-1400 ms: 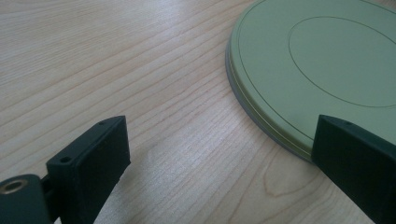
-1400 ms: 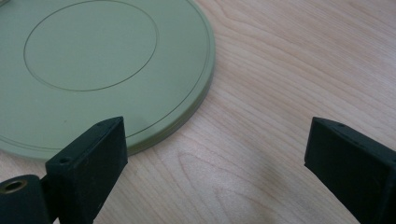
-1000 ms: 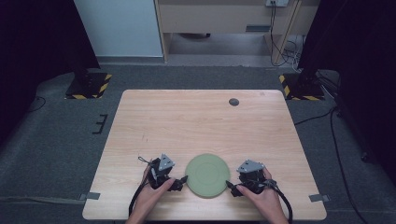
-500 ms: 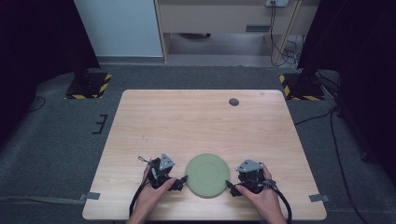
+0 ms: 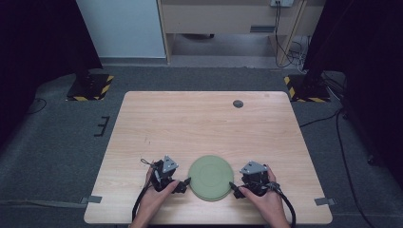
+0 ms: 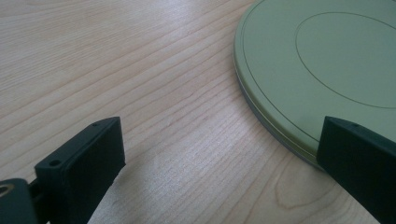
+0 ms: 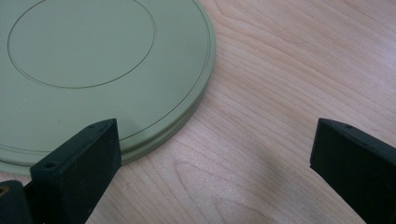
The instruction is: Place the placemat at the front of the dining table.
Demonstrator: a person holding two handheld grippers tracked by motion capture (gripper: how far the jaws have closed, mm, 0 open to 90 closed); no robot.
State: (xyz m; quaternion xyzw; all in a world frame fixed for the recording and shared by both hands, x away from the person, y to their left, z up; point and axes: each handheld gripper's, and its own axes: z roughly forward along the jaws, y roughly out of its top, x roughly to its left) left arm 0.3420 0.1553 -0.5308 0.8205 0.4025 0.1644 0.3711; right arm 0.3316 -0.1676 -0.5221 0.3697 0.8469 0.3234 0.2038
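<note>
I see the green plate (image 5: 211, 176) lying flat near the table's (image 5: 204, 123) near edge, with my left gripper (image 5: 182, 185) and right gripper (image 5: 236, 189) both spread wide and empty just beside its left and right rims, and bare wood stretching far beyond.

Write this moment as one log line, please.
left gripper: open, beside disc | right gripper: open, beside disc | disc: flat on table
</note>
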